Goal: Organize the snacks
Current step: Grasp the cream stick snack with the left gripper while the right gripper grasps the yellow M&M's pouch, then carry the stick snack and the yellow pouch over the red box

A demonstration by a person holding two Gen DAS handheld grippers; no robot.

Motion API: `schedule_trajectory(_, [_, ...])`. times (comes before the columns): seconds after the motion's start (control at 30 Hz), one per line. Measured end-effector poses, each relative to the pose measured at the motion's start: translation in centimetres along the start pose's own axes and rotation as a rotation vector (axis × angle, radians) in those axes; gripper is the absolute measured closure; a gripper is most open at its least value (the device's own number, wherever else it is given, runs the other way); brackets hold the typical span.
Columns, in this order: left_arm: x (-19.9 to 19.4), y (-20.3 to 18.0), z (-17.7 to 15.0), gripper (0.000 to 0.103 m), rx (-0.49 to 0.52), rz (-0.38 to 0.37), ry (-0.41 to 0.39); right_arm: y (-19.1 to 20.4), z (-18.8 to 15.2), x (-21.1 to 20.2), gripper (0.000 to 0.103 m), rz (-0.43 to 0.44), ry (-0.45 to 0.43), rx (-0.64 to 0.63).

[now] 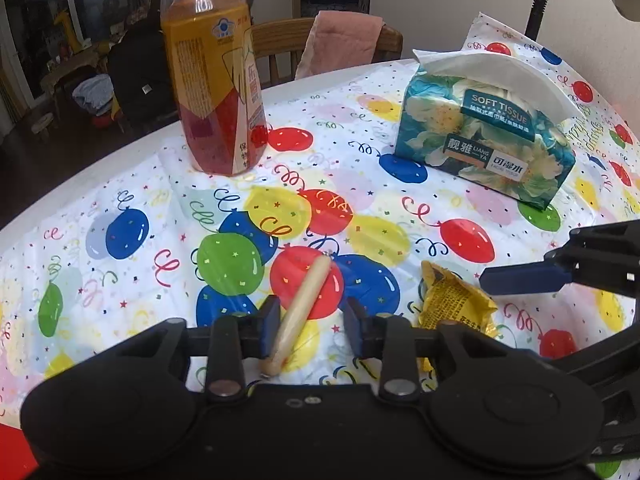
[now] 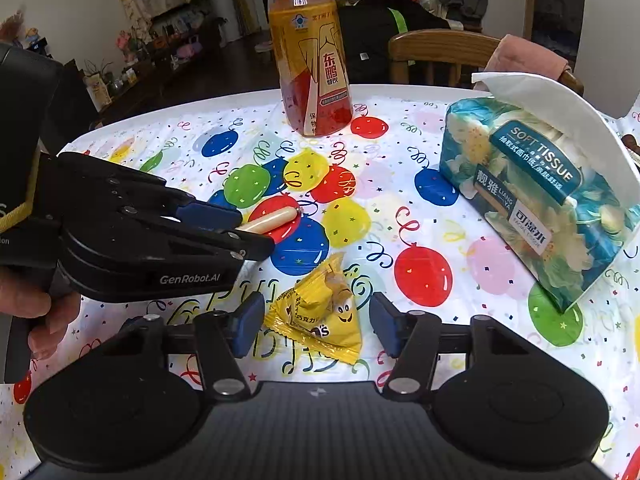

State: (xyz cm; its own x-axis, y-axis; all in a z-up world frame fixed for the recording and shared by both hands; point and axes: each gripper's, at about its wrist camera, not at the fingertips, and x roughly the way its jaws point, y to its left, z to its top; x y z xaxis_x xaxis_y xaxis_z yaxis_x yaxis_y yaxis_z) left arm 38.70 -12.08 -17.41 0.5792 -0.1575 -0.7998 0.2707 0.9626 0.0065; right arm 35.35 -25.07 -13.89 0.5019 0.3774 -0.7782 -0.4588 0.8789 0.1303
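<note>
From the left wrist, the left gripper [image 1: 312, 322] stands spread around a sausage stick [image 1: 298, 312] lying on the balloon tablecloth [image 1: 120, 208] — its left pad just beside it, not clamped.

From the right wrist, the yellow candy packet [image 2: 320, 320] shows its printed face, lying between the right gripper [image 2: 316, 326]'s released jaws — neither pad touching.

We read "SOFT TISSUE", "靓雅 LIANG YA" and "可湿水" on the tissue pack [image 2: 536, 204], "东鹏" on the drink bottle [image 2: 310, 64], "GenRobot.AI" on the left gripper [image 2: 240, 224], and "巧克力" on the yellow candy packet [image 2: 320, 316].
</note>
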Motion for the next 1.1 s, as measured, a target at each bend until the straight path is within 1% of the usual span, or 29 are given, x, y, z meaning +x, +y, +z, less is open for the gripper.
schedule_trajectory(0.1, [0.1,0.0,-0.1,0.083,0.002,-0.003,0.004,0.1,0.0,0.4,0.053,0.003,0.008,0.005])
schedule_trajectory(0.17, [0.1,-0.1,-0.2,0.094,0.001,-0.01,0.007,0.2,0.0,0.6,0.058,-0.003,0.013,0.006])
schedule_trajectory(0.2, [0.0,-0.2,-0.2,0.095,0.0,-0.012,0.008,0.2,0.0,0.7,0.064,-0.003,0.016,0.009])
schedule_trajectory(0.27, [-0.1,-0.3,-0.3,0.095,-0.007,-0.006,0.007,0.2,0.0,0.6,0.066,0.001,0.016,0.022])
schedule_trajectory(0.3, [-0.2,-0.3,-0.4,0.095,-0.015,-0.006,0.008,0.2,0.0,0.5,0.07,0.001,0.016,0.025])
schedule_trajectory(0.53, [-1.4,0.4,-1.3,0.096,-0.113,-0.022,0.015,0.8,-0.4,-0.7,0.072,0.001,0.008,0.014])
schedule_trajectory(0.67, [-2.6,0.3,-2.0,0.096,-0.129,-0.007,0.015,1.3,-0.7,-2.0,0.072,0.004,0.002,0.007])
schedule_trajectory(0.9, [-6.1,0.3,-3.9,0.096,-0.191,-0.004,0.006,2.7,-1.5,-5.0,0.072,0.019,-0.006,-0.018])
schedule_trajectory(1.1, [-9.9,0.3,-5.2,0.096,-0.223,0.0,-0.007,4.7,-1.8,-7.9,0.072,0.048,-0.016,-0.037])
